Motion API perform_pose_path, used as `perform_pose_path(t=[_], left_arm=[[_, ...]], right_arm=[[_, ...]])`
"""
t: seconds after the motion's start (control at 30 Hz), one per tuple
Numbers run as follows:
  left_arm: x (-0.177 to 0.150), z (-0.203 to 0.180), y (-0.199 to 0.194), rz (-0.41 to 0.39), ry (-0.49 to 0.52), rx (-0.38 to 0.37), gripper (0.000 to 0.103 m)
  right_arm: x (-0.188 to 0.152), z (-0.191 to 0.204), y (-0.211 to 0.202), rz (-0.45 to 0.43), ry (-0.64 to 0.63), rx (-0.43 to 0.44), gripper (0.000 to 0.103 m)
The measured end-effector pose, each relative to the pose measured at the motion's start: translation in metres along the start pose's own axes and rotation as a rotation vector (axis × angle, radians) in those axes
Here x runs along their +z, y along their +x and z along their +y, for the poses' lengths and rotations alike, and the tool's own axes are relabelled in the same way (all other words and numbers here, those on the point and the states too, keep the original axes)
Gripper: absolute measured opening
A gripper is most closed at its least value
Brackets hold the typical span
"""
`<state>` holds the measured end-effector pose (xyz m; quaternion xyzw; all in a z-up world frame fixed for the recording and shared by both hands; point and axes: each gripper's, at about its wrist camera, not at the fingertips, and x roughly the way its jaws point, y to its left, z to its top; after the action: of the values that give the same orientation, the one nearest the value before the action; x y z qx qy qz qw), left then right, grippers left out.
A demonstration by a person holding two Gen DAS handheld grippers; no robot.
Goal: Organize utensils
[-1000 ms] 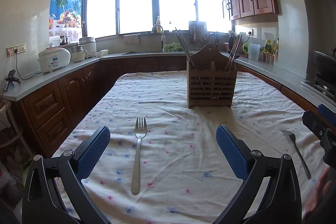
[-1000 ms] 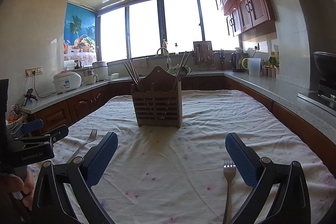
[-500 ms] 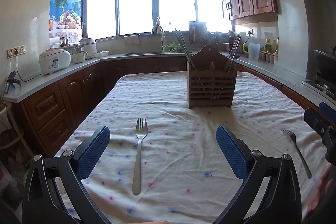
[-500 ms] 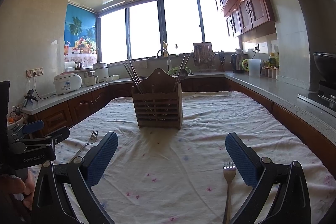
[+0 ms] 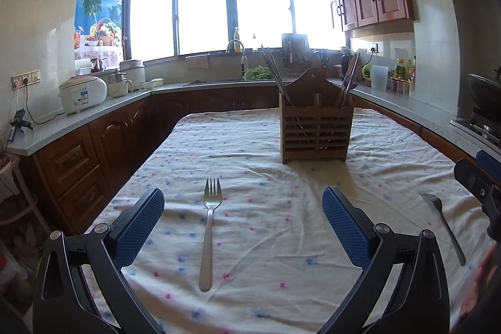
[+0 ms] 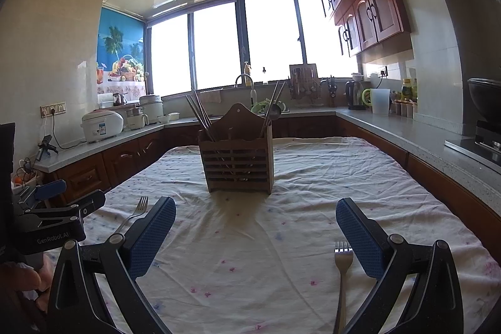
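A wooden utensil holder (image 5: 315, 127) stands upright on the cloth-covered table (image 5: 250, 146), with chopsticks and a ladle in it; it also shows in the right wrist view (image 6: 238, 161). A steel fork (image 5: 209, 227) lies flat between the fingers of my left gripper (image 5: 242, 221), which is open and empty above the cloth. A second fork (image 5: 443, 224) lies at the right; in the right wrist view it (image 6: 343, 271) lies by the right finger of my right gripper (image 6: 255, 235), open and empty. The first fork (image 6: 134, 213) shows at the left there.
Wooden cabinets and grey counters (image 5: 94, 115) ring the table, with a rice cooker (image 5: 83, 93) at the left and a sink (image 5: 238, 77) under the windows. A wok and stove (image 6: 485, 115) are at the right. The left gripper body (image 6: 47, 218) shows in the right wrist view.
Both grippers have drifted slightly; the forks and holder sit a touch lower in the right view. Nothing was grasped or moved on the table.
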<state>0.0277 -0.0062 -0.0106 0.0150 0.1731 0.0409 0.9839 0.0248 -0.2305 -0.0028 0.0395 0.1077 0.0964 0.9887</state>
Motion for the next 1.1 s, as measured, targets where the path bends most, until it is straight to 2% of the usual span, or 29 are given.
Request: perform_pose_path(t=[1.1], left_arm=[[0.0023,-0.0008,-0.0003,0.008,0.002,-0.013,0.103]], right_arm=[[0.0080,0.0018,0.0002,-0.009,0.010,0.005,0.103]])
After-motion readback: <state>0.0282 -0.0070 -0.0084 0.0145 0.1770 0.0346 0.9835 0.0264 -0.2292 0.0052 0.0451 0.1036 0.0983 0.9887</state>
